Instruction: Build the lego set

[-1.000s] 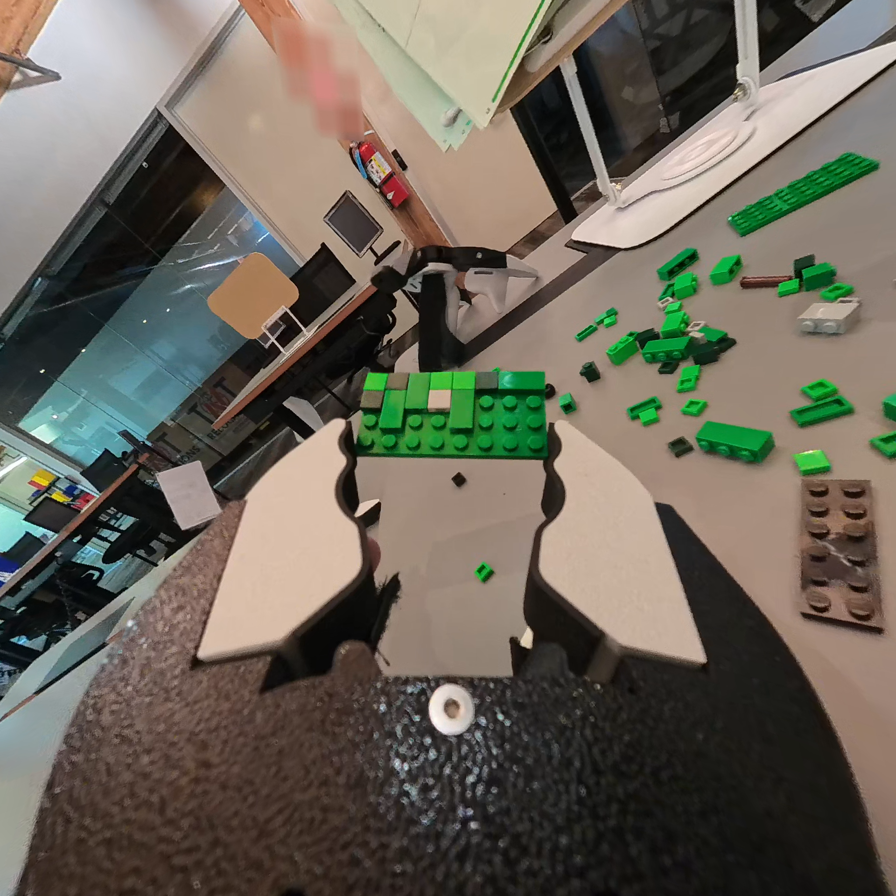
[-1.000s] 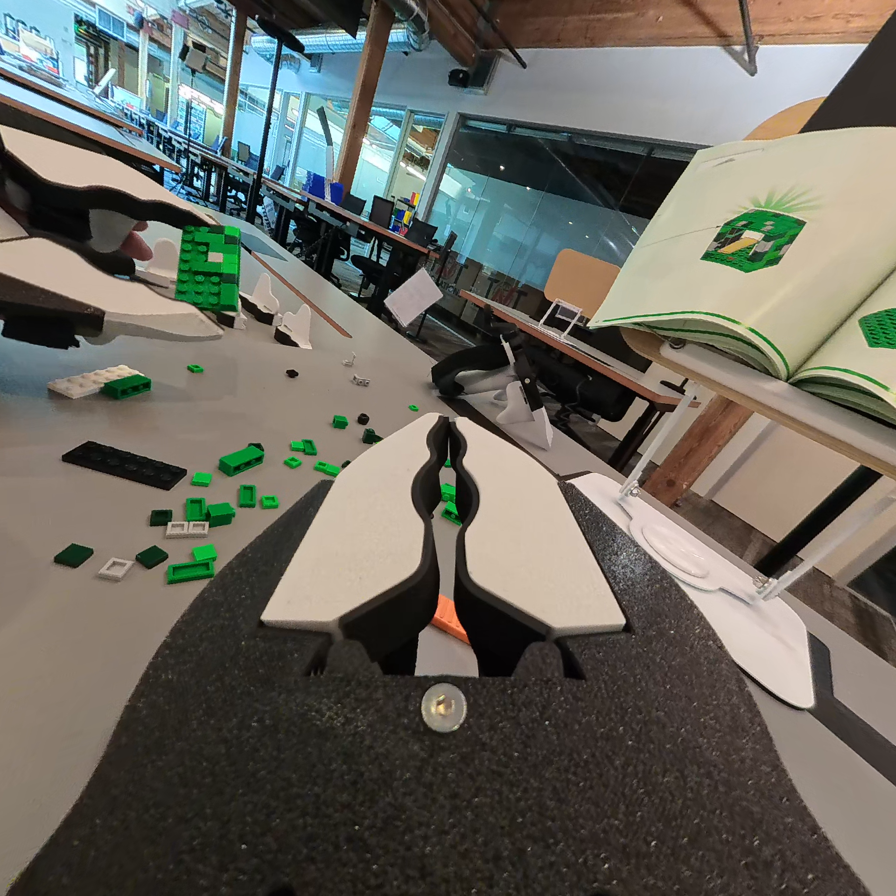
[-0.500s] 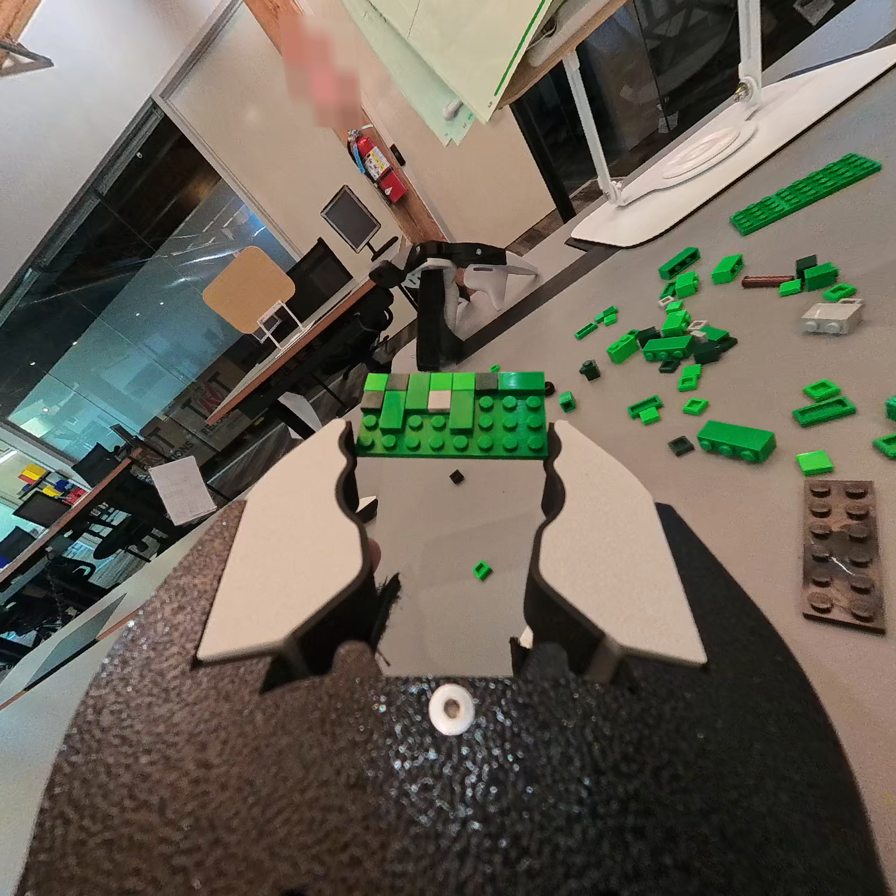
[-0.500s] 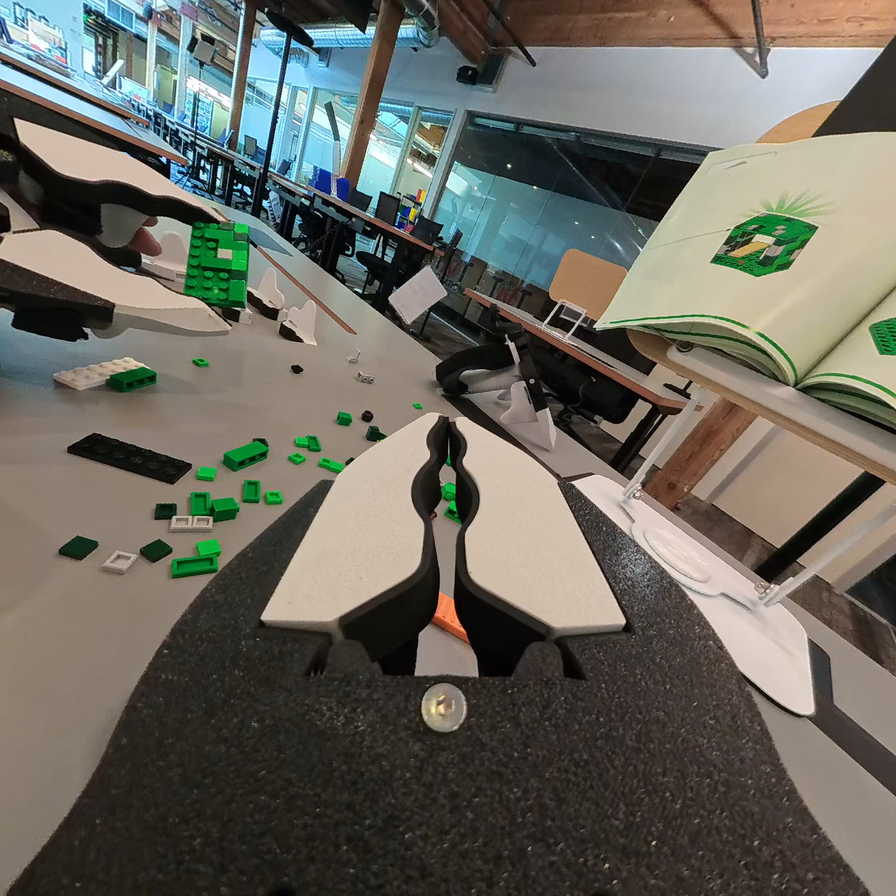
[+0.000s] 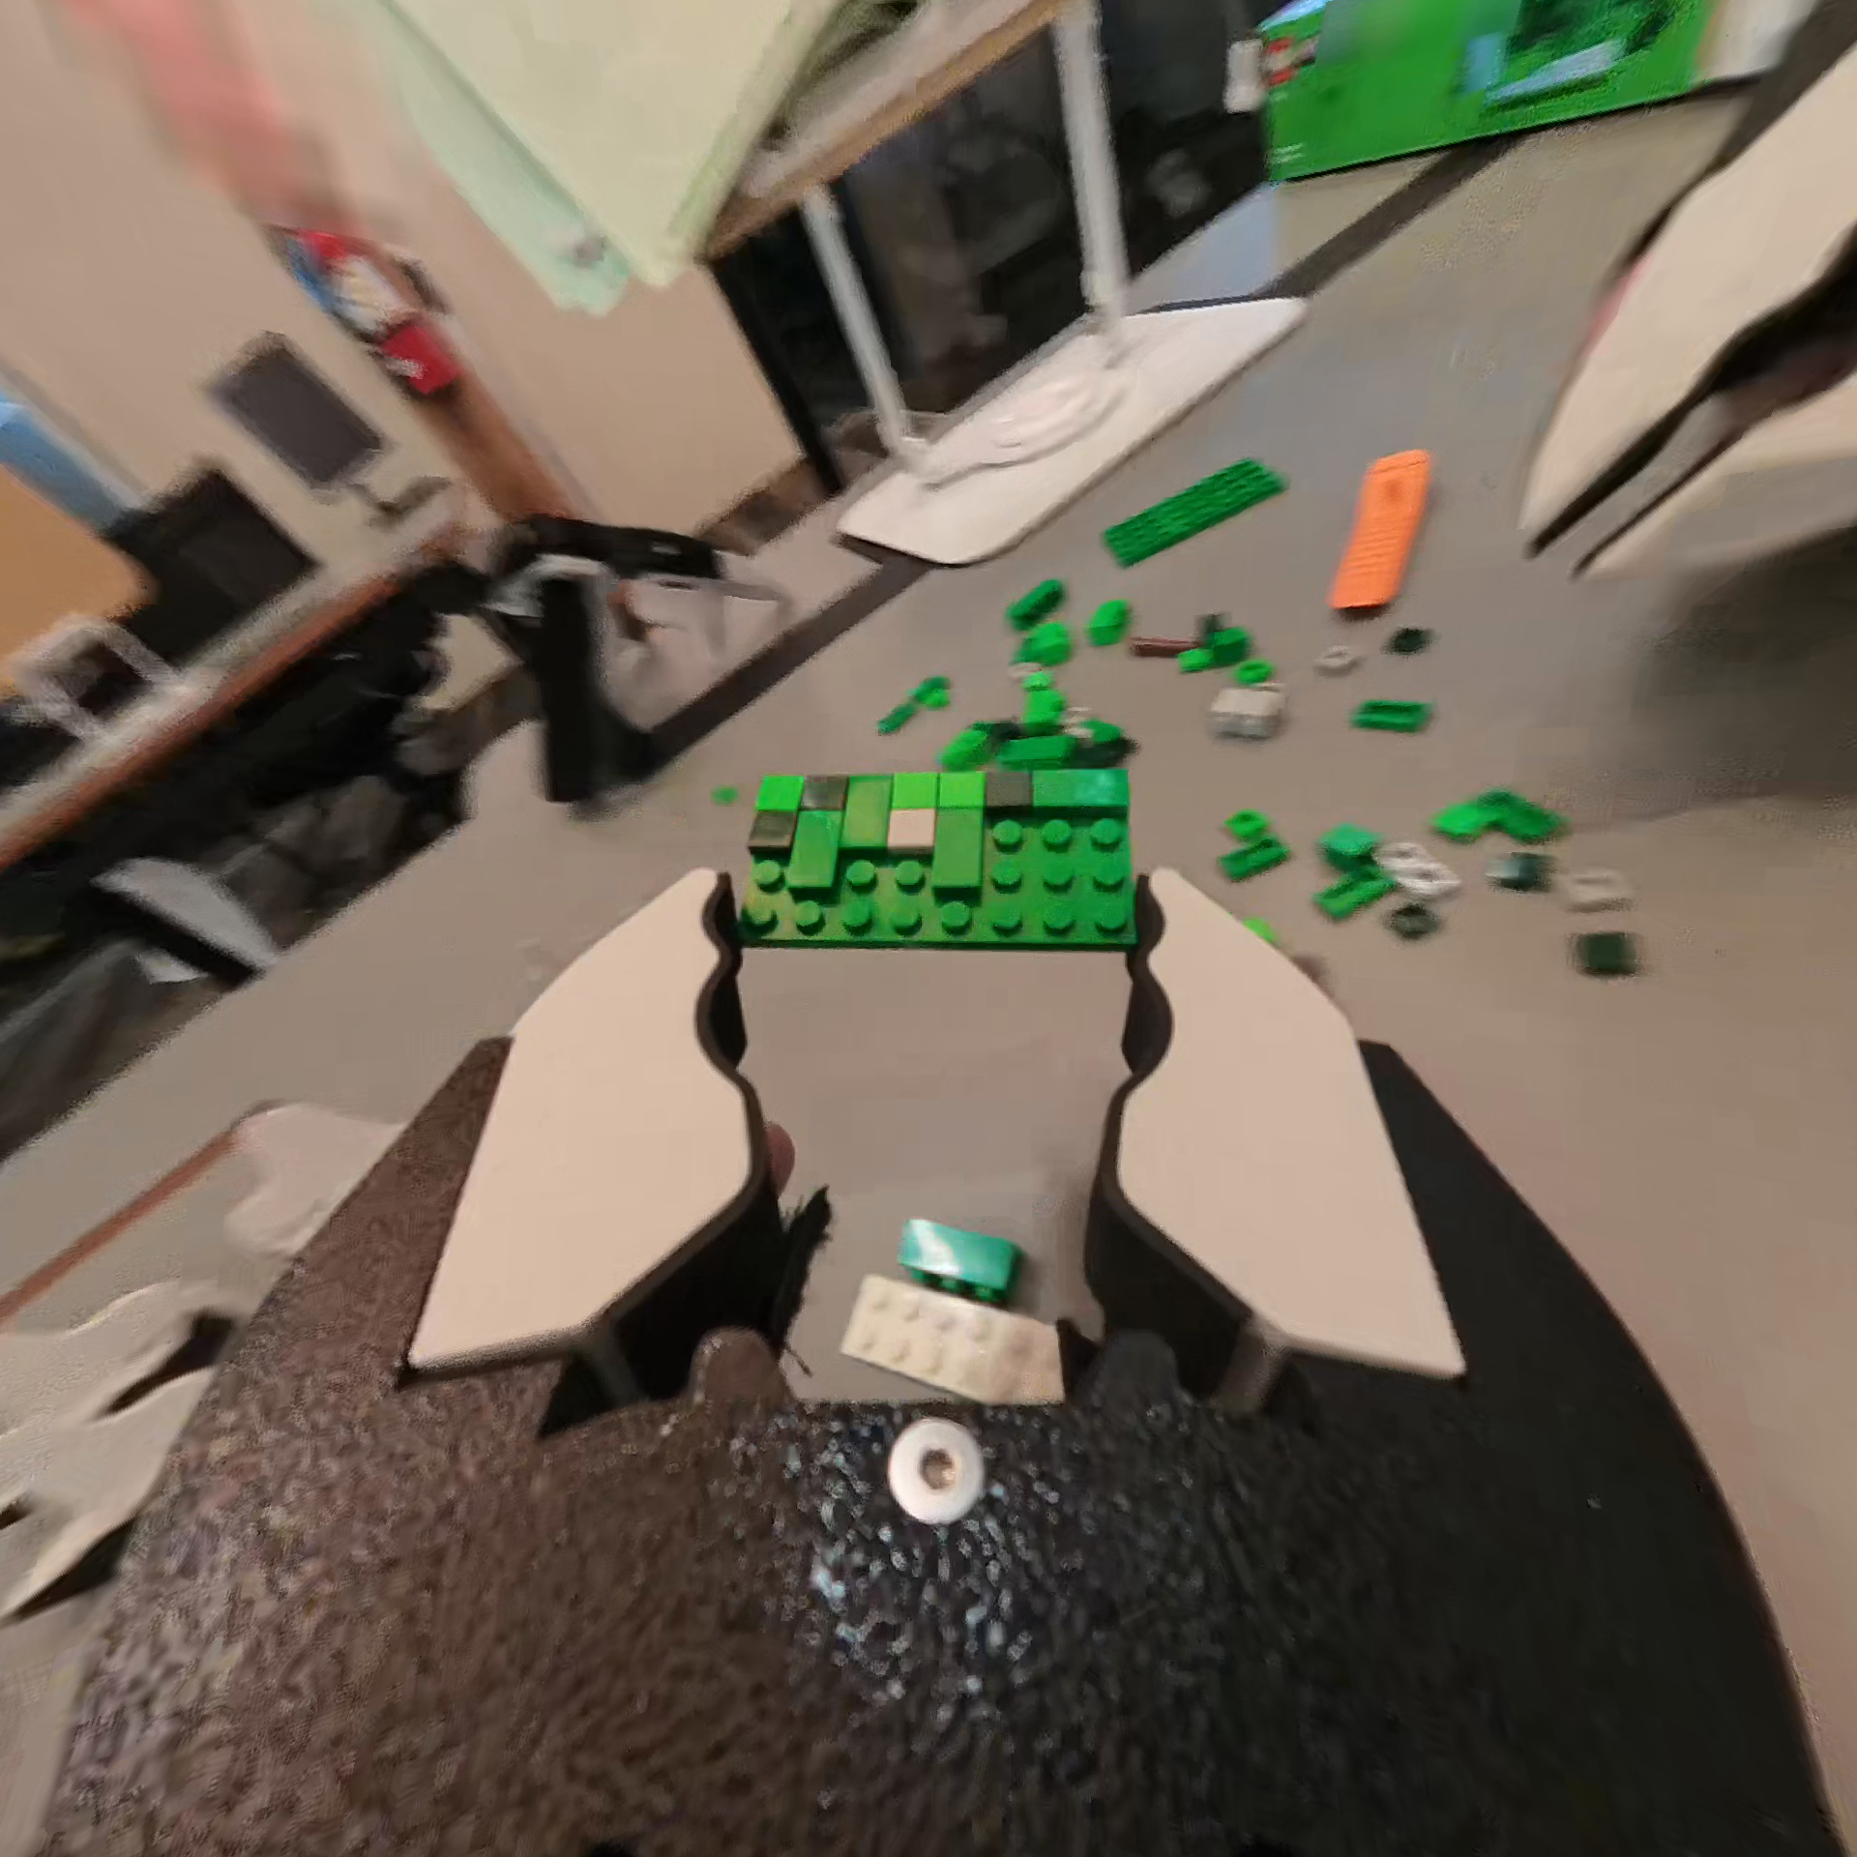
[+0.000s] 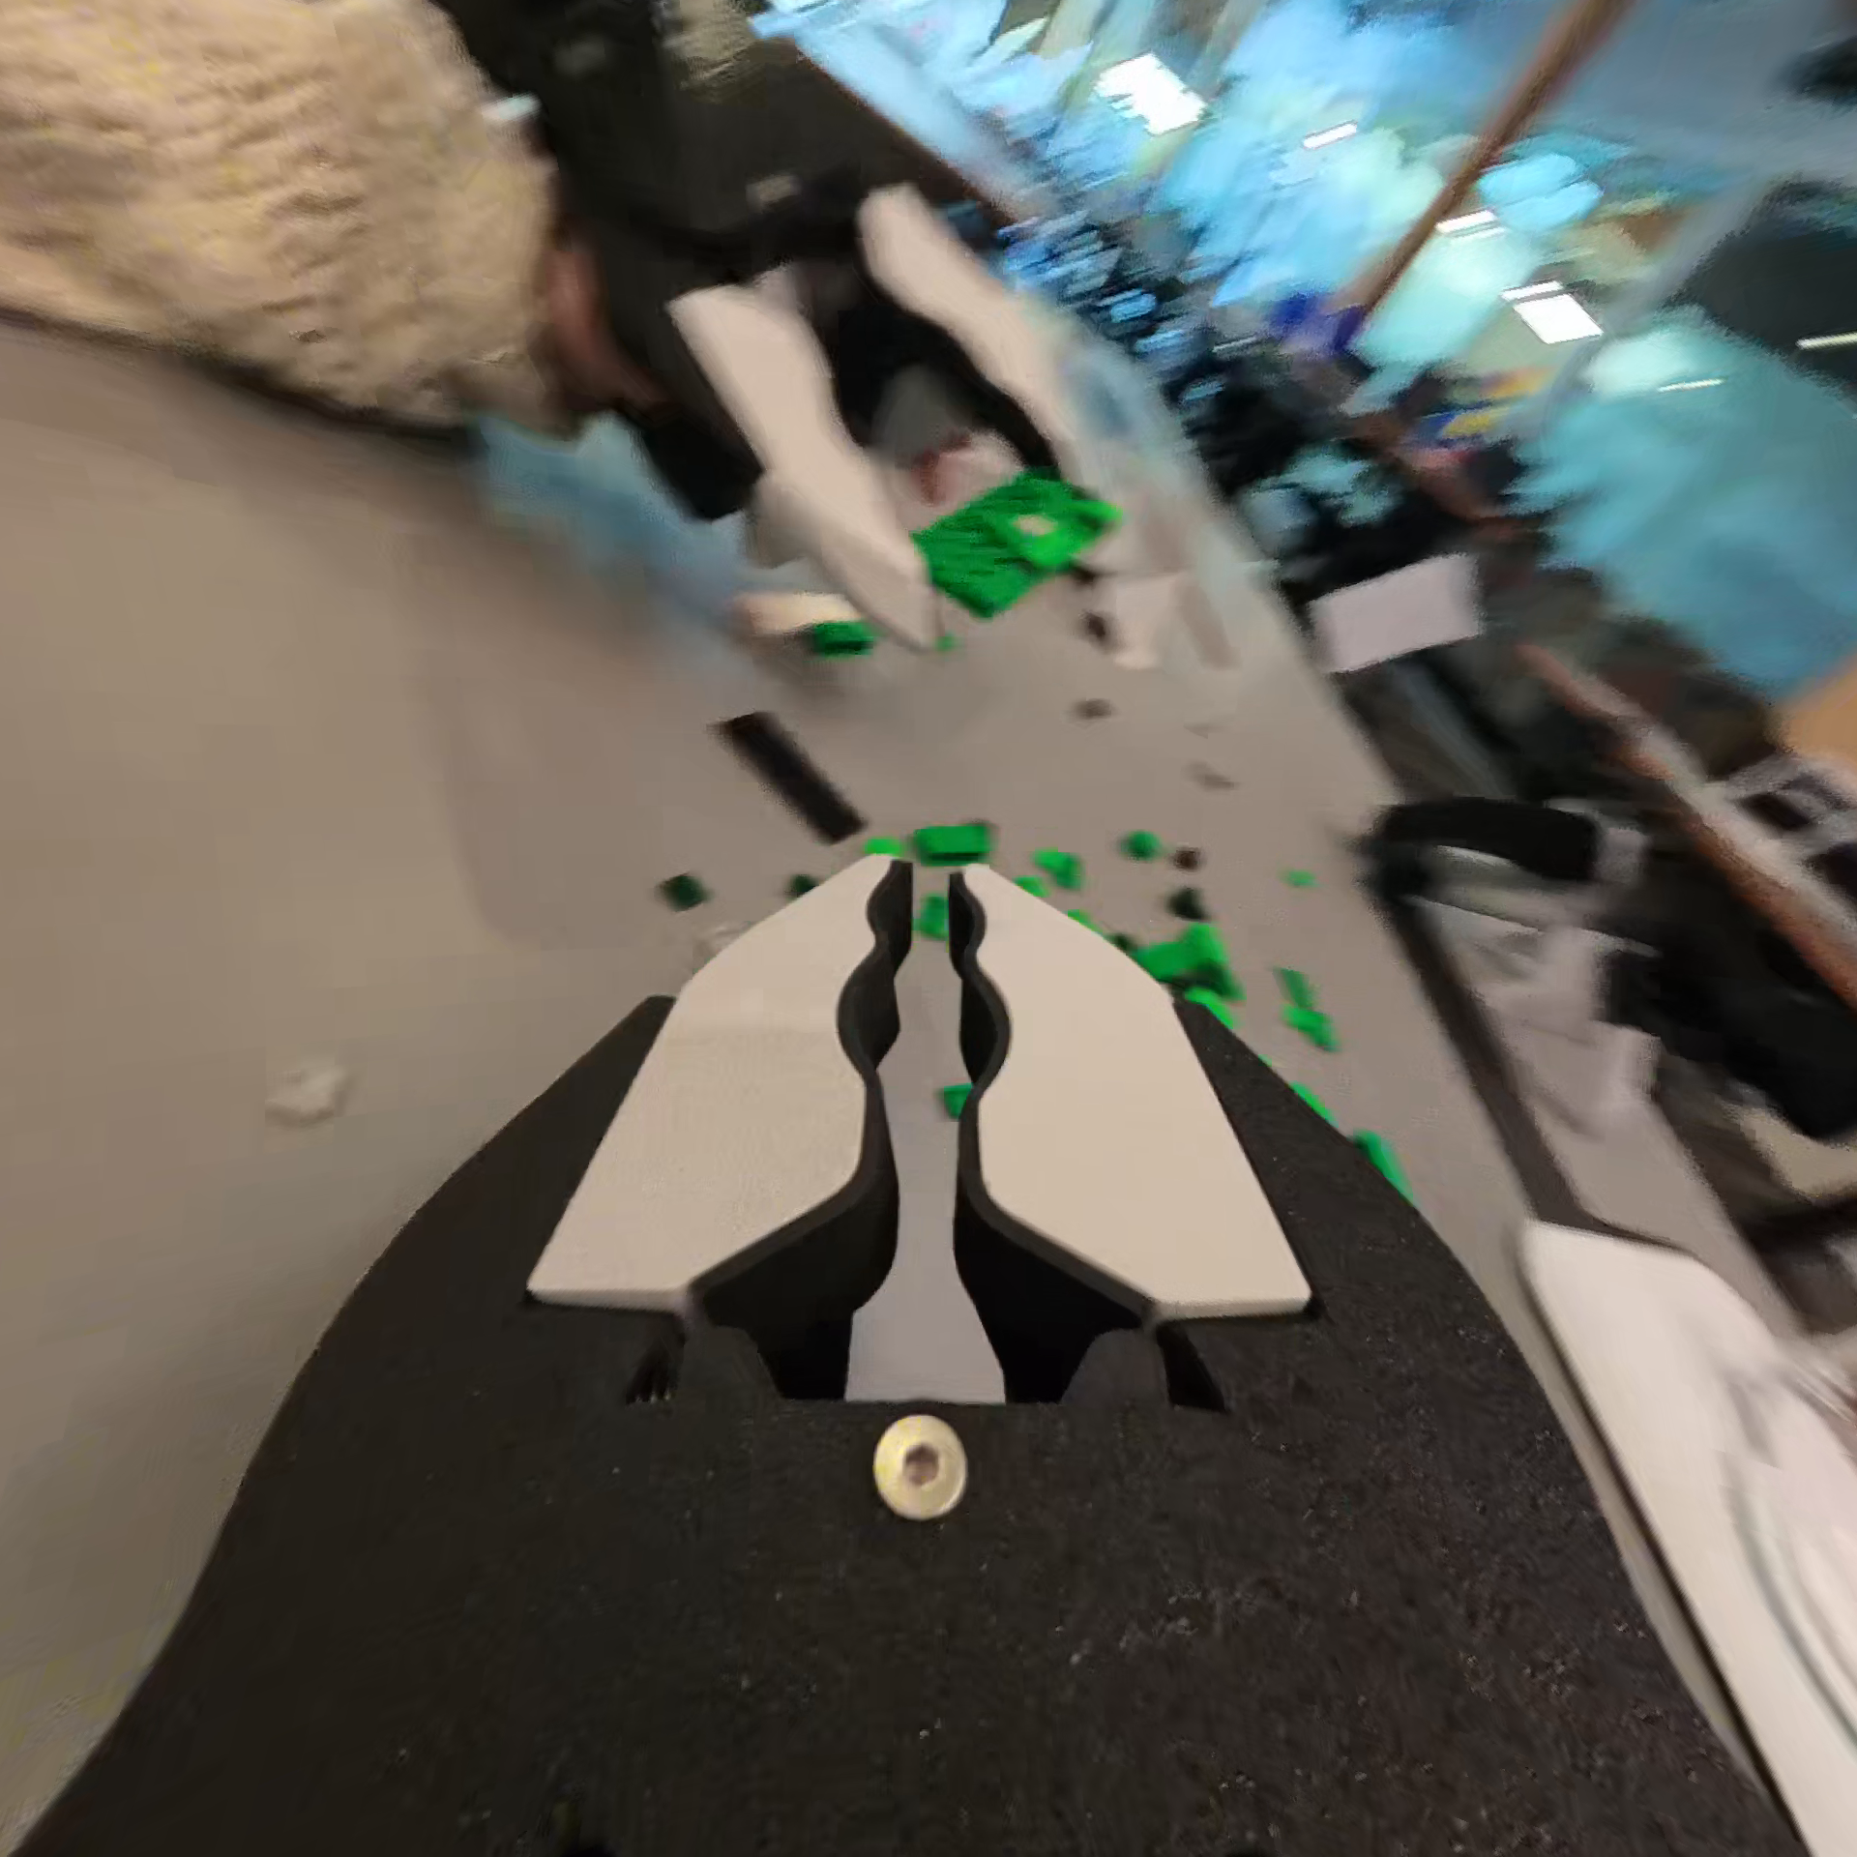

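- While my left gripper (image 5: pixel 940 904) fingers clamp the flat green studded lego plate (image 5: pixel 945 869), loose bricks dot the grey desk (image 5: pixel 1306 1055).
- Right gripper (image 6: pixel 930 884) fingers stand slightly apart, empty.

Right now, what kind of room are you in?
Probably an open office or workshop: a grey table strewn with loose Lego pieces, a wall monitor, and more desks behind.

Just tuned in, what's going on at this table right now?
A LEGO build is underway. The left claw grips a green plate, its far rows partly covered with green, grey and white tiles, and holds it above the grey table. The right claw is empty, its tips slightly apart, above the loose green pieces. An orange tool lies beyond them. Both views are motion-blurred.
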A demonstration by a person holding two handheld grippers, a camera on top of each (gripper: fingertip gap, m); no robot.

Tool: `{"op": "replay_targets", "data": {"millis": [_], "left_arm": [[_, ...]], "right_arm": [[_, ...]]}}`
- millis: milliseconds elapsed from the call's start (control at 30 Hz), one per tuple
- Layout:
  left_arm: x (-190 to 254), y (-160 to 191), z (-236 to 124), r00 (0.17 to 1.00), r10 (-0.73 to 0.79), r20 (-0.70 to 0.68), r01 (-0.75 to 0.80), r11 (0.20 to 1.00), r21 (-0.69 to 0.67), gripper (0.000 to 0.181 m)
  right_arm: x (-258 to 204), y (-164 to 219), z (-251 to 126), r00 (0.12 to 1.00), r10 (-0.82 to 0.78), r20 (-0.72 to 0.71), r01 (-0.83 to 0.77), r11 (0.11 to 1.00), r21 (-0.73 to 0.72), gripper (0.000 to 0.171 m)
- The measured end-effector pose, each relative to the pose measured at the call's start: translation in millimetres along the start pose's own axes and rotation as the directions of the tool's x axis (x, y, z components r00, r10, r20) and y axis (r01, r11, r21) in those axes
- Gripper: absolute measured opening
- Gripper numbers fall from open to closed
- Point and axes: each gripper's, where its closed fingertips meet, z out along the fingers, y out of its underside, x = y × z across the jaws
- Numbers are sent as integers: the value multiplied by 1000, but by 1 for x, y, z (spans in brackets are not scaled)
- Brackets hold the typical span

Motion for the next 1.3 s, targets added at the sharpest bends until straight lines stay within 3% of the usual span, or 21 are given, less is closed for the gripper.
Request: {"op": "replay_targets", "data": {"millis": [133,467,833,967,1200,1300], "left_arm": [[44,-4,-12,939,-49,-339,44,999,-22,74],[99,11,-34,770,15,-638,-72,995,-62,74],[110,21,-35,726,-19,-687,-81,990,-113,74],[108,21,-33,740,-27,-672,-73,990,-120,74],[96,21,-19,818,-59,-572,-39,987,-158,74],[99,18,-19,812,-64,-580,-29,988,-150,74]], "right_arm": [[-49,7,8,915,106,390,-40,984,-173,18],[-60,20,27,798,115,592,96,945,-313,14],[-62,24,32,751,141,646,129,927,-352,8],[-60,22,31,782,130,610,102,938,-331,7],[-45,-21,29,851,163,500,-66,976,-206,7],[-47,-25,35,863,149,482,-47,975,-217,7]]}}
